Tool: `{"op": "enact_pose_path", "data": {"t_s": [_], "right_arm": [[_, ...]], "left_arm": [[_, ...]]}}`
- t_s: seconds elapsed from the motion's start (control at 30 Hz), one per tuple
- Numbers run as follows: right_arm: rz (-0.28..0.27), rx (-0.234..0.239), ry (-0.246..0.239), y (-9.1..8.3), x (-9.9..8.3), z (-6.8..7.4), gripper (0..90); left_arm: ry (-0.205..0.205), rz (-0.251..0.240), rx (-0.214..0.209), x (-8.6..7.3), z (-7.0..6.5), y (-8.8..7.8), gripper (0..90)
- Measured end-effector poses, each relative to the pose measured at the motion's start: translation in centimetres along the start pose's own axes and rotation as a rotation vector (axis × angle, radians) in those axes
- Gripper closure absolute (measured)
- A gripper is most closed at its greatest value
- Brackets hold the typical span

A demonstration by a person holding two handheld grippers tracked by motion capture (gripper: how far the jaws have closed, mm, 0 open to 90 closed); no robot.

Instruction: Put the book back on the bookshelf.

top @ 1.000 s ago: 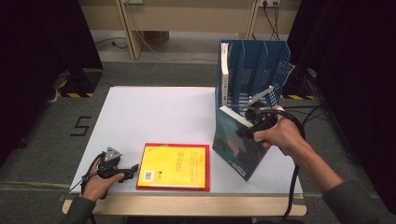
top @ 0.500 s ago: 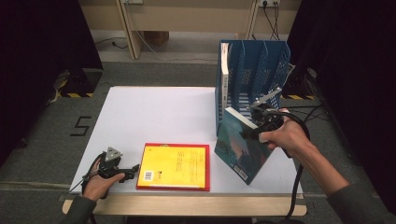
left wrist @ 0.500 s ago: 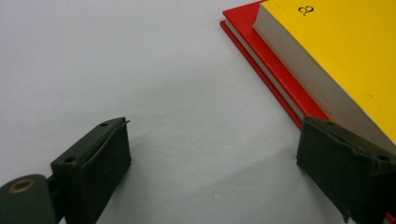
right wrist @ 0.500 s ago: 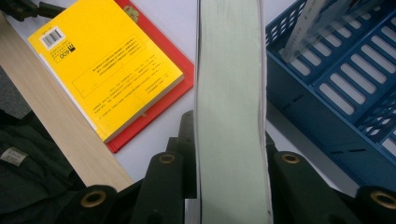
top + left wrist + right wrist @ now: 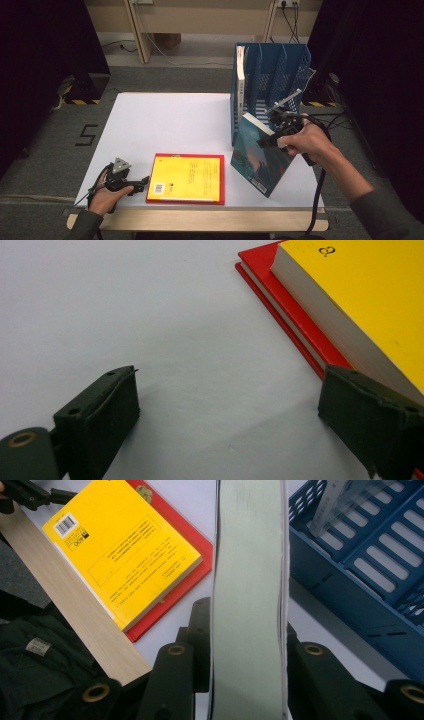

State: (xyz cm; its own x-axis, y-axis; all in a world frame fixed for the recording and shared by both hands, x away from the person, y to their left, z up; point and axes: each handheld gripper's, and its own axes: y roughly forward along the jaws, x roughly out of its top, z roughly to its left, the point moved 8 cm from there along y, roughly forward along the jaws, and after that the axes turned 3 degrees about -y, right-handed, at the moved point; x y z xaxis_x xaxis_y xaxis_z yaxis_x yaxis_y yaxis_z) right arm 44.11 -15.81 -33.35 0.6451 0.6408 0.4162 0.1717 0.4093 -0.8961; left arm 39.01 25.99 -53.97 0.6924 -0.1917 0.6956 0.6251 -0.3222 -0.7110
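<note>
The right gripper [image 5: 272, 138] clamps the teal book [image 5: 260, 155] by its upper edge, jaws pressed on both covers. The book stands tilted on the table [image 5: 165, 120], just in front of the blue rack [image 5: 272, 75]; its long axis slants from the upper left down to the near right corner. The left gripper [image 5: 142, 182] rests released, jaws wide apart, beside the yellow book [image 5: 187, 175], which lies flat on a red book [image 5: 295, 315].

"5" marked on the floor [image 5: 88, 135]; "400" under the yellow book [image 5: 120, 550]'s barcode.
</note>
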Motion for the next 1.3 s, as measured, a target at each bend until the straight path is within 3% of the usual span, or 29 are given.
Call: {"op": "enact_pose_path", "data": {"t_s": [0.43,0.6,0.9,1.13,1.3], "right_arm": [[0.073,0.012,0.003,0.9,0.4,0.0,71.4],[0.093,-0.024,-0.052,1.1,0.6,0.0,73.7],[0.014,-0.048,-0.043,-0.1,0.2,0.1,74.1],[-0.077,-0.069,-0.03,-2.6,1.1,0.1,74.0],[-0.087,-0.086,-0.047,-3.7,1.5,0.3,74.0]], "left_arm": [[-0.001,-0.001,-0.001,0.0,0.0,0.0,7.9],[-0.001,-0.001,-0.001,0.0,0.0,0.0,7.9],[0.0,-0.001,-0.002,0.0,0.0,0.0,7.8],[0.0,-0.001,-0.003,0.0,0.0,0.0,7.7],[0.0,-0.001,-0.005,0.0,0.0,0.0,7.6]]}}
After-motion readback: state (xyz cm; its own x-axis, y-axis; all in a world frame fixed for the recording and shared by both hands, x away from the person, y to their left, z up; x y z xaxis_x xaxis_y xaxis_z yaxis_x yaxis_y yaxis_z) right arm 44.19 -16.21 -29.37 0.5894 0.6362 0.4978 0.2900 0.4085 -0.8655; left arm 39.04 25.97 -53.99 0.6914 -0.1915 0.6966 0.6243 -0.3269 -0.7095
